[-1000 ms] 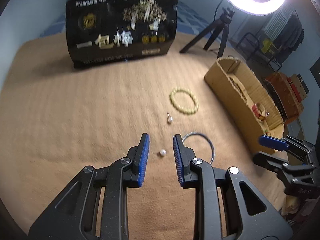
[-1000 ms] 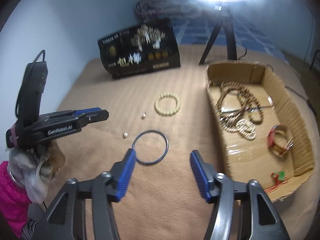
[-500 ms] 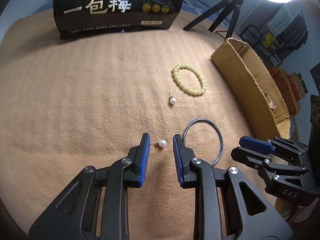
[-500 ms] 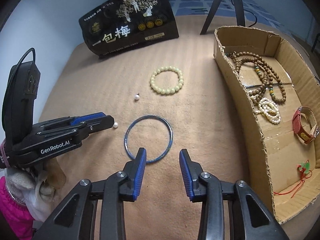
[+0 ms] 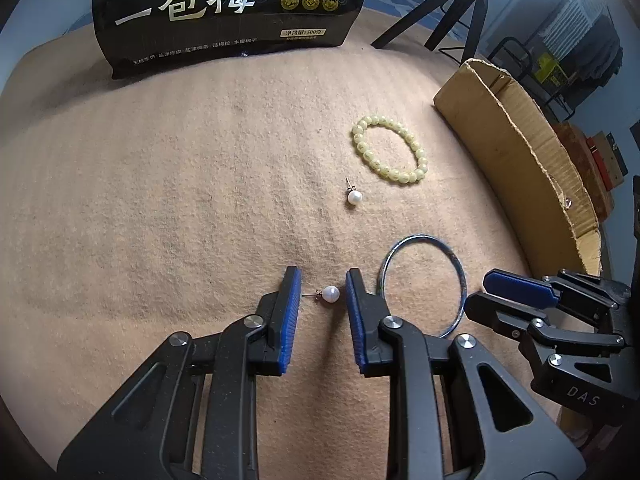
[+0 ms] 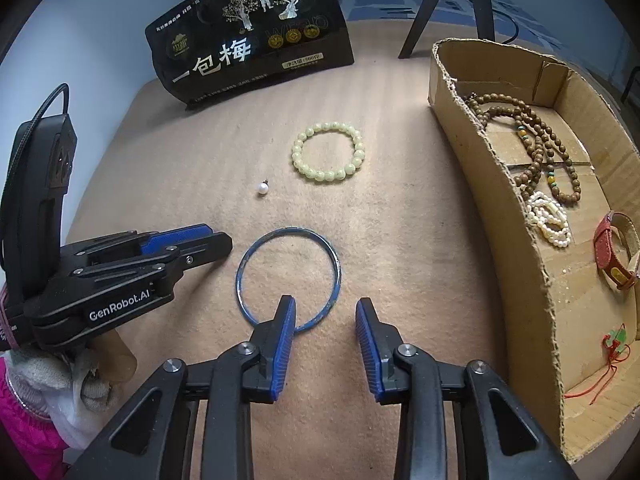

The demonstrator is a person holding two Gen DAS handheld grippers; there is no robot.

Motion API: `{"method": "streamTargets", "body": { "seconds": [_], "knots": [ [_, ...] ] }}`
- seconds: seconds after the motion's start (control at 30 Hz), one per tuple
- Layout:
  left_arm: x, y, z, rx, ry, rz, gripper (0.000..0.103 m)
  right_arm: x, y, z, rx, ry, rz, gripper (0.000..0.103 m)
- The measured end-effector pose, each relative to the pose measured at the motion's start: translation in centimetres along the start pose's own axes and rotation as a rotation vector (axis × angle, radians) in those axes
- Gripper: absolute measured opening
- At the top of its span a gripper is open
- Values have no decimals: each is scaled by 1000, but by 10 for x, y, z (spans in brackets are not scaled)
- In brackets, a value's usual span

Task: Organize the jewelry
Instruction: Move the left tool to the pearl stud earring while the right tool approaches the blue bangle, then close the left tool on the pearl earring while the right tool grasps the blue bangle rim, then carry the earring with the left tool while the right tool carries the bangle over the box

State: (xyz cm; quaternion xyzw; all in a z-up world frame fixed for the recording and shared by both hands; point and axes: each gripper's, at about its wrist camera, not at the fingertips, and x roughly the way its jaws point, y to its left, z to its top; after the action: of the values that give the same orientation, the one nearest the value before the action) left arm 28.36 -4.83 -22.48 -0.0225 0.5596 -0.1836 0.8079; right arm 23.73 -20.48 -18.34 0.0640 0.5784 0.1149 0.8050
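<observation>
Left wrist view: the left tool (image 5: 322, 294) sits low over the tan blanket (image 5: 160, 200), its jaws released and straddling one pearl earring (image 5: 330, 293), neither pad touching it. A second pearl earring (image 5: 354, 197) lies further ahead; that makes two. One yellow bead bracelet (image 5: 390, 151) lies beyond, one blue bangle (image 5: 424, 280) just right of the right finger. The cardboard box (image 5: 516, 160) walls the right side; open blanket spreads left.

Right wrist view: the right tool (image 6: 326, 322) is released, low, its left finger overlapping the bangle's (image 6: 289, 279) near rim. The box (image 6: 520, 248) holds one brown bead necklace (image 6: 532, 148), one white pearl string (image 6: 548, 216), one red watch (image 6: 614, 248) and one red-corded charm (image 6: 614, 342). A black snack bag (image 6: 248, 36) stands at the far edge.
</observation>
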Motion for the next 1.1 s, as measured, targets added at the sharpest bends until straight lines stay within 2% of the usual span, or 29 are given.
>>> {"method": "streamTargets", "body": {
  "seconds": [0.2, 0.3, 0.37, 0.53, 0.8, 1.1],
  "knots": [
    [4, 0, 0, 3, 1, 4, 17, 11, 1, 1, 7, 10, -12, 29],
    [4, 0, 0, 0, 0, -1, 17, 17, 3, 0, -1, 12, -27, 22],
    [5, 0, 0, -3, -1, -3, 17, 20, 5, -1, -7, 8, -34, 12],
    [-1, 6, -3, -17, -4, -10, 16, 20, 5, -2, -11, -16, -39, 2],
    [-12, 11, -6, -24, -18, -1, 16, 8, 9, -9, -27, -67, -57, 1],
    [-35, 6, -5, -19, -53, -4, 16, -24, 12, -10, -51, -135, -74, 0]
  ]
}}
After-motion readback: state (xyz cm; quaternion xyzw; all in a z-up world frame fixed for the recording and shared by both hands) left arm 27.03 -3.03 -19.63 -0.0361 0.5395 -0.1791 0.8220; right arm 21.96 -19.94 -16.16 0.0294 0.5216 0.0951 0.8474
